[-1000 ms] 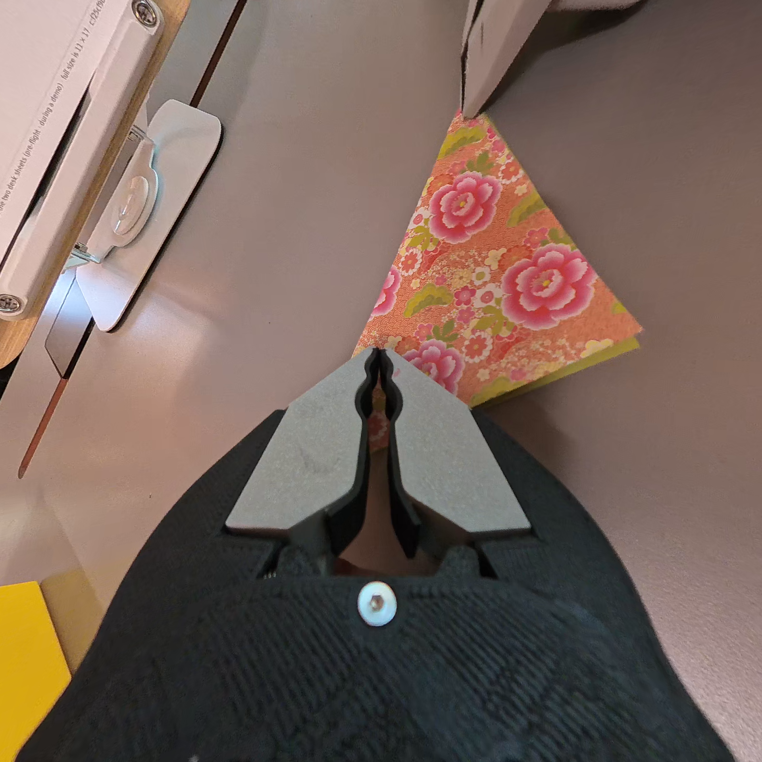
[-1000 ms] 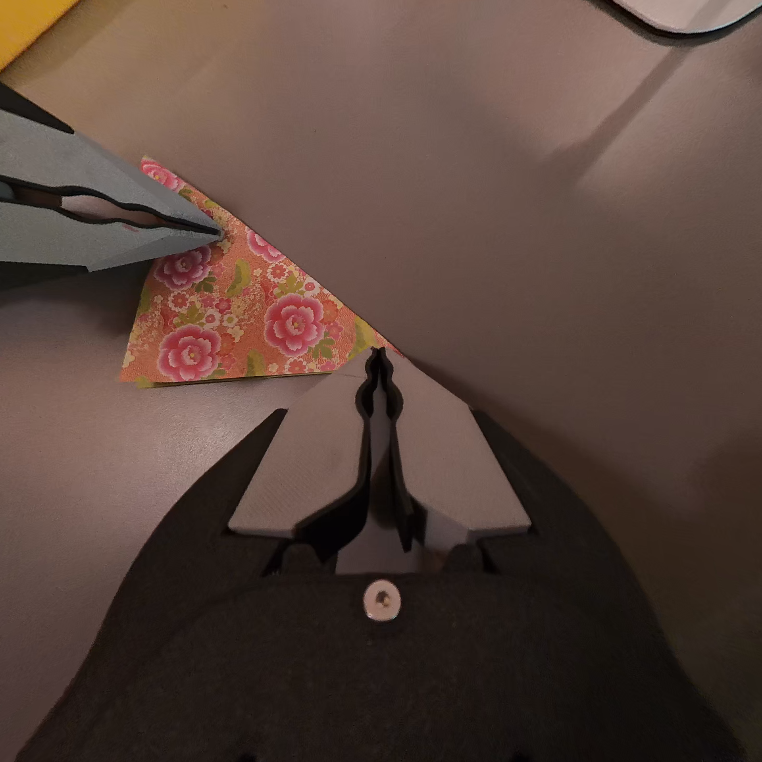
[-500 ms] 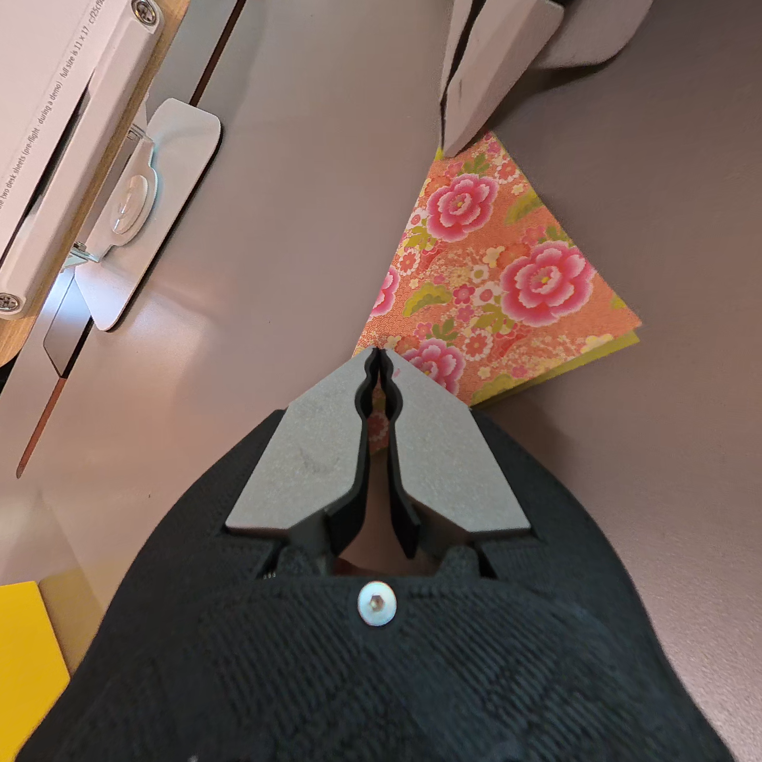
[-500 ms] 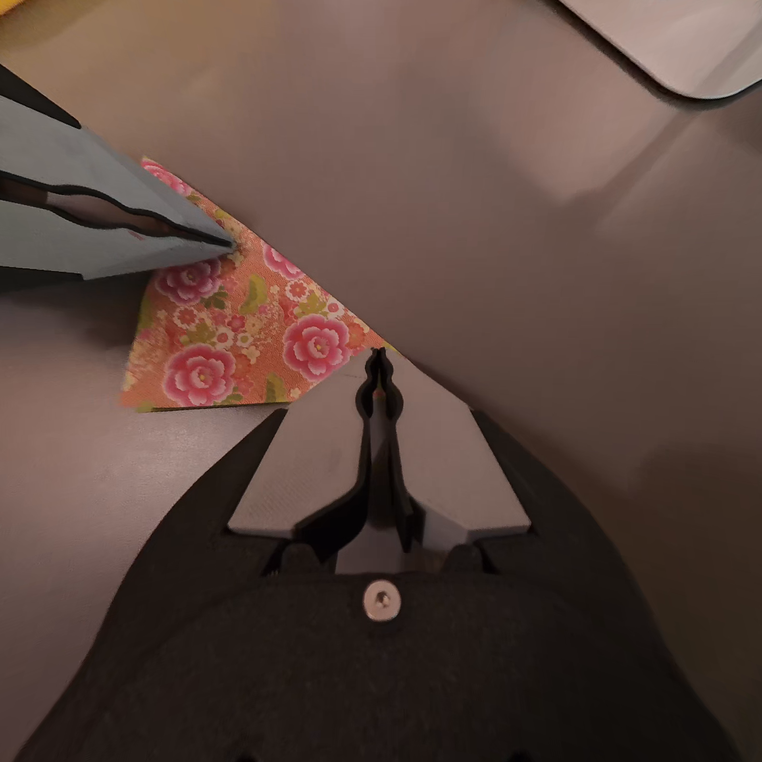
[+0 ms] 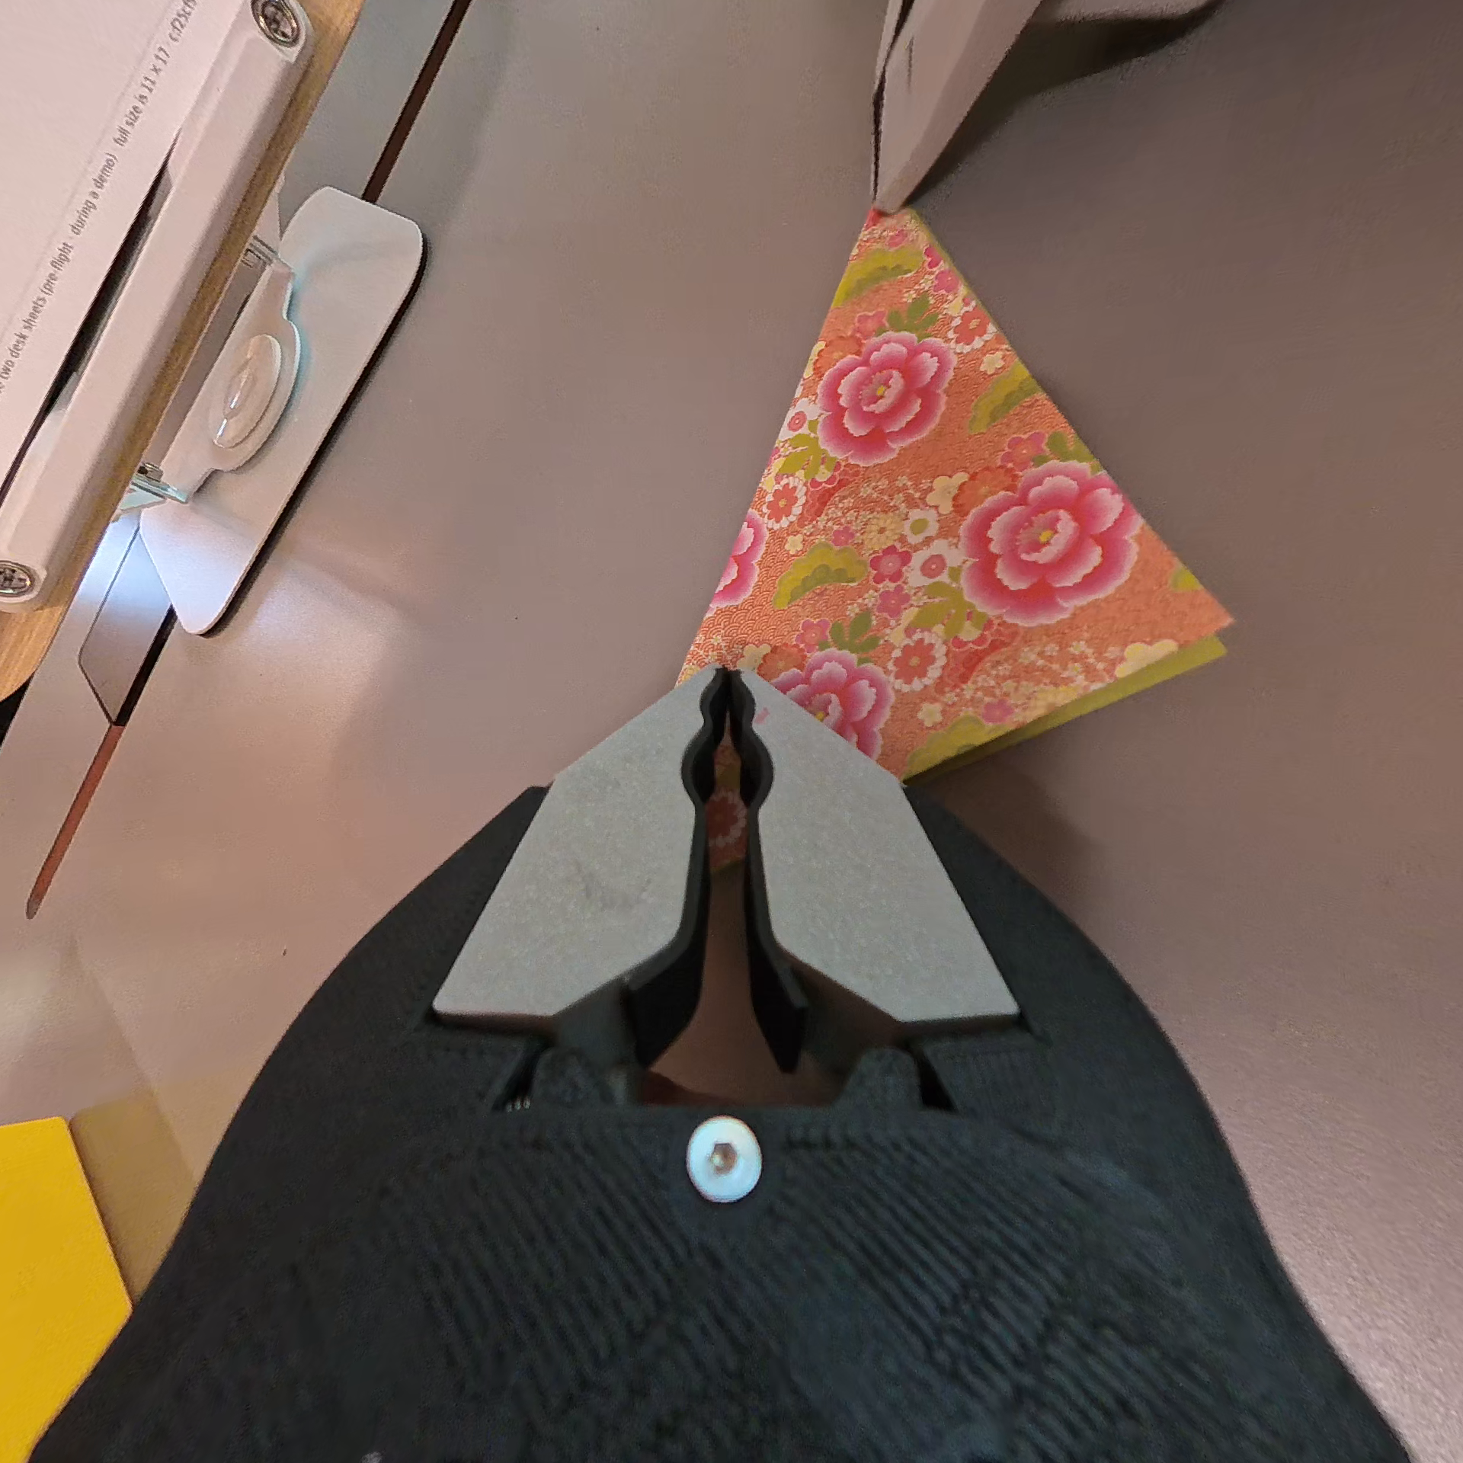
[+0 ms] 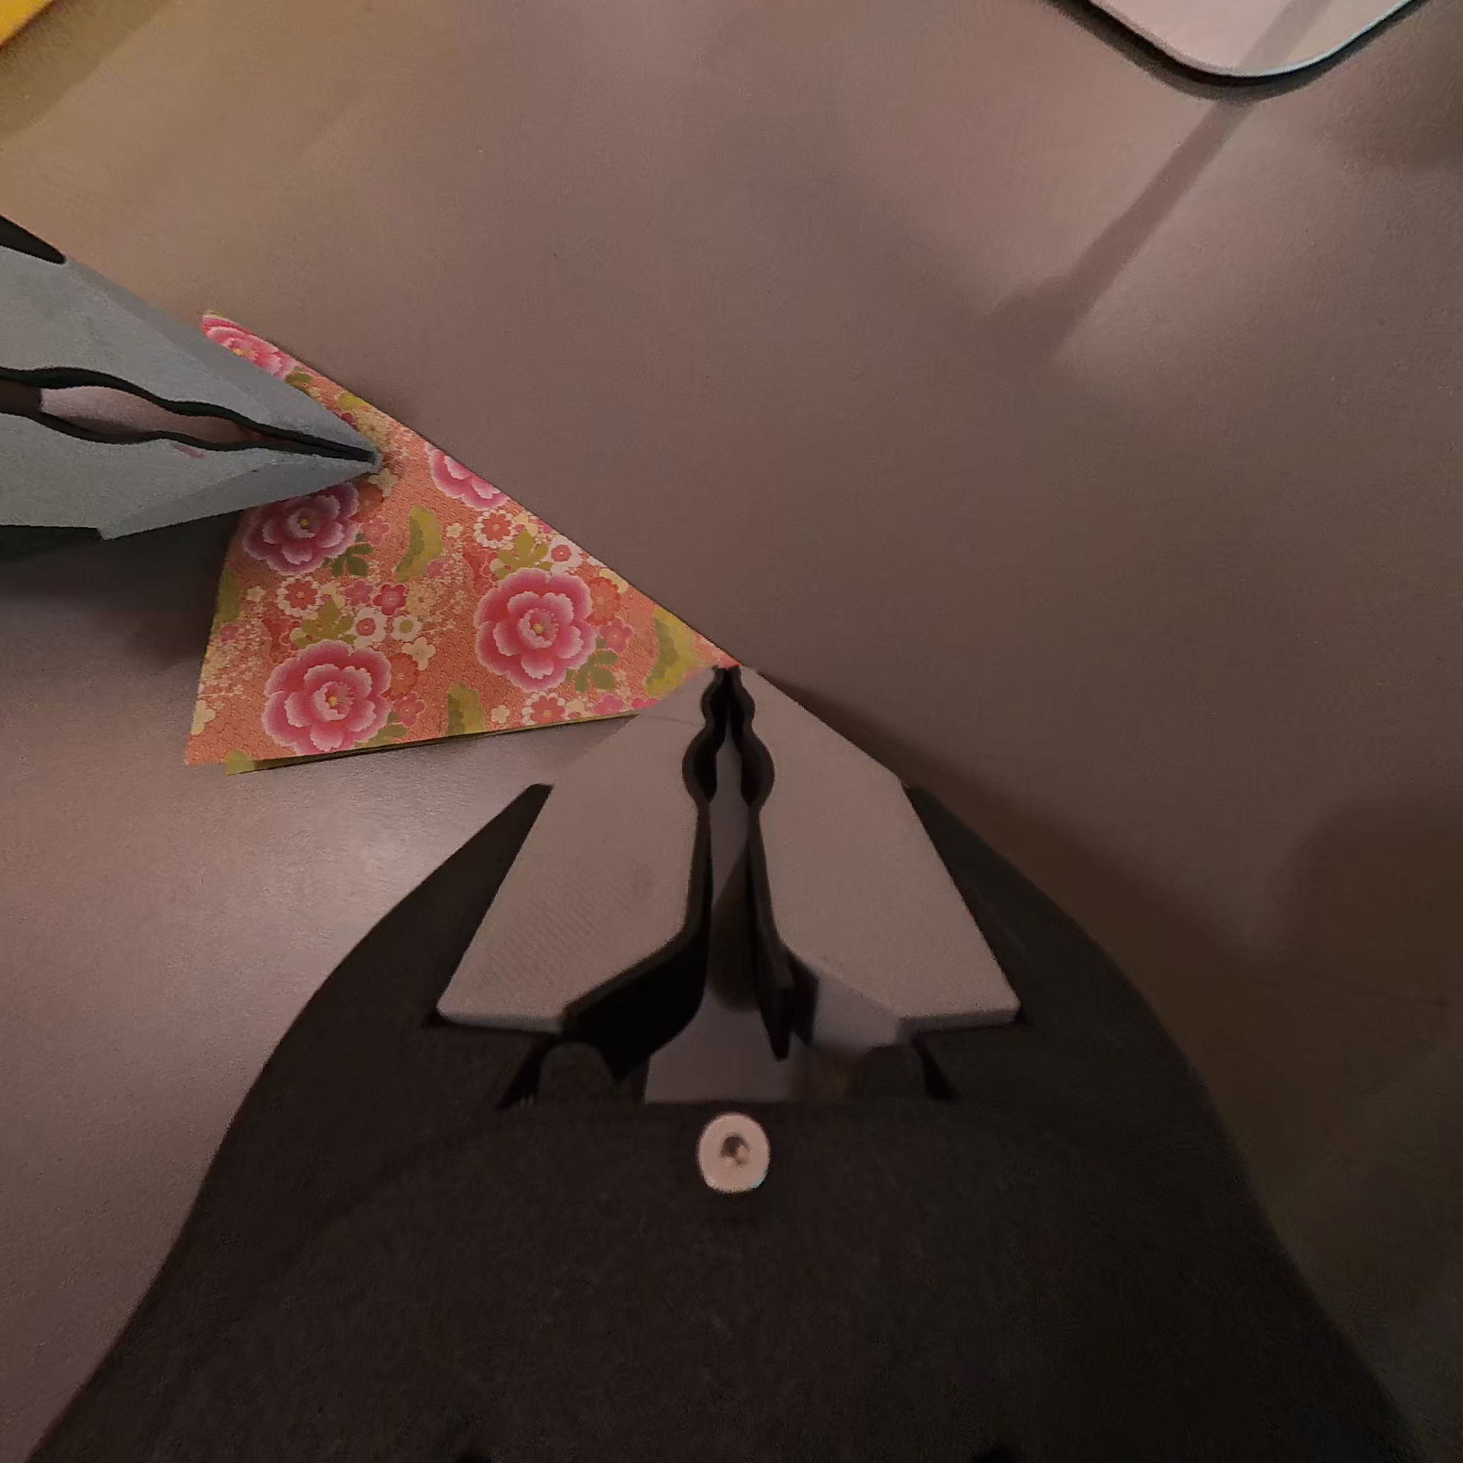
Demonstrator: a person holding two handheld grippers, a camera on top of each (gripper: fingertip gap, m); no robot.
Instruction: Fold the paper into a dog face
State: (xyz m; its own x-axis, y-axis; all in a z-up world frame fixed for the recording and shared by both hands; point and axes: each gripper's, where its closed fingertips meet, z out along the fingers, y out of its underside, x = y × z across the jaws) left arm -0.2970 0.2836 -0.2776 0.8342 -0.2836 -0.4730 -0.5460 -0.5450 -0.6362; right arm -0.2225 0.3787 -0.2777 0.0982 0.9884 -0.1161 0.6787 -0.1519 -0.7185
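The paper (image 5: 934,538) is folded into a triangle, orange with pink flowers, with a yellow-green underside showing along one edge. It lies flat on the grey table and also shows in the right wrist view (image 6: 443,625). My left gripper (image 5: 727,673) is shut, and its tips rest on the near corner of the triangle. It shows at the left of the right wrist view (image 6: 366,457). My right gripper (image 6: 728,673) is shut, with its tip at the opposite pointed corner. It shows at the top of the left wrist view (image 5: 883,202).
A white stand with a flat base plate (image 5: 277,412) and a white bar with screws (image 5: 119,237) stand to the left. A yellow sheet (image 5: 47,1267) lies at the lower left. The plate's rounded corner (image 6: 1267,32) shows at the top right. The flat base plate (image 5: 277,412) is about 30 centimetres from both grippers' fingertips.
My right gripper slid a little onto the paper's far corner, then back out to its tip. My left gripper has stayed on its corner, and the paper has kept its shape.
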